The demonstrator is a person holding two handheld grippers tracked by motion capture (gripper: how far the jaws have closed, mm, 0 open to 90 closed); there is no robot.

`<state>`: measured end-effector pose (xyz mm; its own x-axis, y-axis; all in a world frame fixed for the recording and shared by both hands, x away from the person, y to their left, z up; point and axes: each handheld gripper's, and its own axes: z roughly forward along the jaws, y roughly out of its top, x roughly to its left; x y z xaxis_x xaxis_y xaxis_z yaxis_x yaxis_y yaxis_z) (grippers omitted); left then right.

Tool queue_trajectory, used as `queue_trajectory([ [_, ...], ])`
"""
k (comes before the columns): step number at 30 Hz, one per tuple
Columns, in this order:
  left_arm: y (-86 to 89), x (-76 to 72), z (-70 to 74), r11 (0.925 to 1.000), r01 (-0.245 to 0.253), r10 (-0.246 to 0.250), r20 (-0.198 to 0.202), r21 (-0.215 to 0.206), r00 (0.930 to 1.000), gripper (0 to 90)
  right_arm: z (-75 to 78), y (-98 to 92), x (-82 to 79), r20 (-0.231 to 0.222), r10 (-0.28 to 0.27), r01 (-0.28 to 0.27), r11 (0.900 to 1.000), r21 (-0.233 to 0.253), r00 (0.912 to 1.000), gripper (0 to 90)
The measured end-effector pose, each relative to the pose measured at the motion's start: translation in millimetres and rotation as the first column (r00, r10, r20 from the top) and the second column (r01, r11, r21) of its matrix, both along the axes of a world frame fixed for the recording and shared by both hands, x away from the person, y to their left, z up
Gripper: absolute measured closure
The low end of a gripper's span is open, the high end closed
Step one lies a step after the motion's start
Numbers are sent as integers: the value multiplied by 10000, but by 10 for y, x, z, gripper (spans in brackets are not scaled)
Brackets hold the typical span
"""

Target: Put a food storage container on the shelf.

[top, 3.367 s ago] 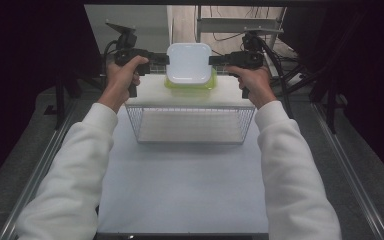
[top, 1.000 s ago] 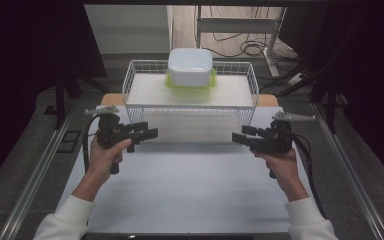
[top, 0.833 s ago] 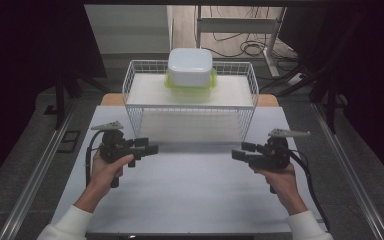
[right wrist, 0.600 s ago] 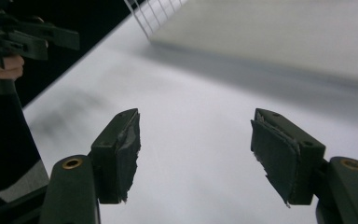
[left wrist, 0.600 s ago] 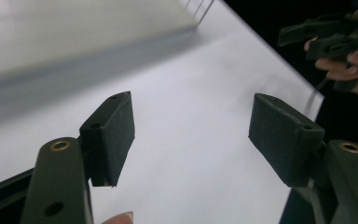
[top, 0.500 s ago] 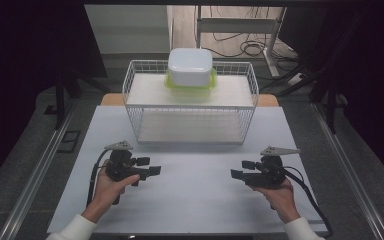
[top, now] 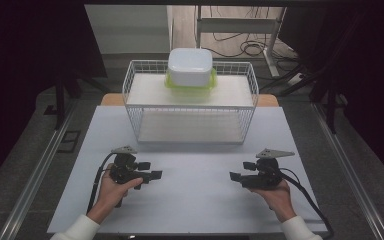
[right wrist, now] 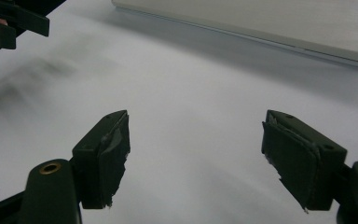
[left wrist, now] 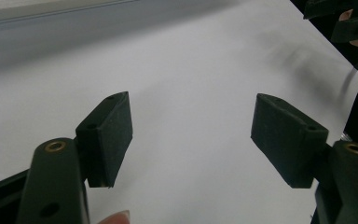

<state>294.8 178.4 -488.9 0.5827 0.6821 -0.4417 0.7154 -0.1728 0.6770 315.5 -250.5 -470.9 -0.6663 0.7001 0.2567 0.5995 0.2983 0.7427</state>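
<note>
A white food container with a green-rimmed lid (top: 190,67) stands on top of a white wire rack (top: 190,107) at the back of the table. Both grippers are well in front of the rack, low over the white tabletop, pointing toward each other. My left gripper (top: 152,170) is open with nothing between its jaws, and the left gripper view (left wrist: 191,126) shows bare table between the pads. My right gripper (top: 241,171) is open and empty too, its worn pads spread wide in the right gripper view (right wrist: 196,140).
The white table surface (top: 190,205) spreads between the two hands. The rack's lower shelf edge (right wrist: 284,23) runs across the top of the right gripper view. Metal rails (top: 40,165) flank the table, with dark floor and cables behind.
Both hands have drawn back from the container on the rack to the front of the table and dropped lower. The container stays on top of the rack.
</note>
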Motion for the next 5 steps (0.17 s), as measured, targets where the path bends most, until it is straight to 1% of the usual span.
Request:
queue_trajectory([
  [3, 11, 4, 14, 9996, -91, 90, -28, -274, 10000, 288, 0, -1, 14, 90, -34, 34, 10000, 28, 10000, 227],
  [5, 27, 9, 17, 9995, -246, 247, 29, -191, 9997, 289, -2, -6, 28, 129, -35, 34, 9999, 116, 9999, 219],
])
